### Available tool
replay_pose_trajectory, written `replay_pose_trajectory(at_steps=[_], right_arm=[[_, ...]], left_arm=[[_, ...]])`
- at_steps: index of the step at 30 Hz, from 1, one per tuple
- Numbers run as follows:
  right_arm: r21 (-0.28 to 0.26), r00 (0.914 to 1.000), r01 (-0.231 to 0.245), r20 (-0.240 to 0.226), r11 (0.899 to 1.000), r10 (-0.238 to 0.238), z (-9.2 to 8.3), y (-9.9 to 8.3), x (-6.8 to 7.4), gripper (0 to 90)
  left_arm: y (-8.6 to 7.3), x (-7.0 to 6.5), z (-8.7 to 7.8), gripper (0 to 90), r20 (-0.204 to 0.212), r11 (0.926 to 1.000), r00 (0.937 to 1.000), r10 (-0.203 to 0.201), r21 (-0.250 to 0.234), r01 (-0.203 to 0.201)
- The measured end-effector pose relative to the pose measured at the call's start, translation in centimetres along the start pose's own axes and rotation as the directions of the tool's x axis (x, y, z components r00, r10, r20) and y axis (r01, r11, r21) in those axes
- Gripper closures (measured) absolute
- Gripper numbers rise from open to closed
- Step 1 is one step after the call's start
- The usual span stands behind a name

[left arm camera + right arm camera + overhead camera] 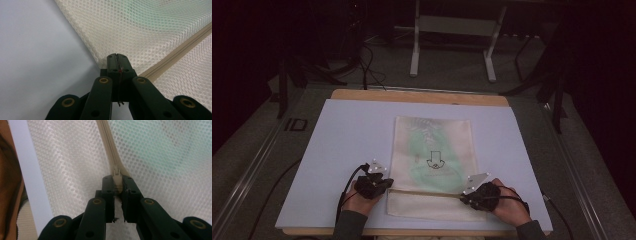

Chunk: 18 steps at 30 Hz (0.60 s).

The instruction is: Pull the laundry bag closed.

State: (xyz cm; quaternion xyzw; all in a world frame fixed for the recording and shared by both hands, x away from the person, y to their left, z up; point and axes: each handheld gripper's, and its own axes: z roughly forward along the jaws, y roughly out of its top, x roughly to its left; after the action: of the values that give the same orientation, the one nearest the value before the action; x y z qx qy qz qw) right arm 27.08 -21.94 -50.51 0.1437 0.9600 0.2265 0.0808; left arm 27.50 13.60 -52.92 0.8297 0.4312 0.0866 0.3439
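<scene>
The right hand-held gripper (118, 185) has its jaws clamped on the zipper pull (116, 176) of a cream mesh laundry bag (432, 150), the small tab pinched between the two pads. From that grip the zipper (107, 142) runs straight ahead along the jaws in the right gripper view. In the high view it lies as a line across the near end of the bag, stretching from the right hand-held gripper (467, 192) toward the left hand-held gripper (384, 184). So the zipper's long axis runs side to side, and any slide of the pull would go along that line toward the left hand. The right hand is the one on the pull; the left is at the far end of the track.

The left hand-held gripper (117, 60) is closed tight on the bag's corner edge, seemingly anchoring the cloth against a pull.

The bag lies flat on the pale sheet covering the worktop (342, 130), with its long side running away from the person, something green showing faintly through the mesh.

The high view gives the whole layout and both hands at the near edge. The gripper views give what it cannot: the tab in the right jaws and the weave nipped in the left
</scene>
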Motion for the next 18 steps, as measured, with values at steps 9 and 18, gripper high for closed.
replay_pose_trajectory(at_steps=[9, 18], right_arm=[[0.003, 0.9997, -0.022, 0.009, 1.000, 0.022, -0.41, -0.99, -0.26, 82.3], [0.004, 0.9996, -0.026, 0.014, 1.000, 0.026, -0.67, -1.24, -0.26, 82.3]], left_arm=[[-0.01, 0.00, 0.01, 89.7, 0.001, 1.0000, 1.0000, -0.002, -0.001, 0.002], [0.00, 0.00, 0.00, 89.7, 0.000, 1.0000, 1.0000, 0.000, 0.000, 0.000]])
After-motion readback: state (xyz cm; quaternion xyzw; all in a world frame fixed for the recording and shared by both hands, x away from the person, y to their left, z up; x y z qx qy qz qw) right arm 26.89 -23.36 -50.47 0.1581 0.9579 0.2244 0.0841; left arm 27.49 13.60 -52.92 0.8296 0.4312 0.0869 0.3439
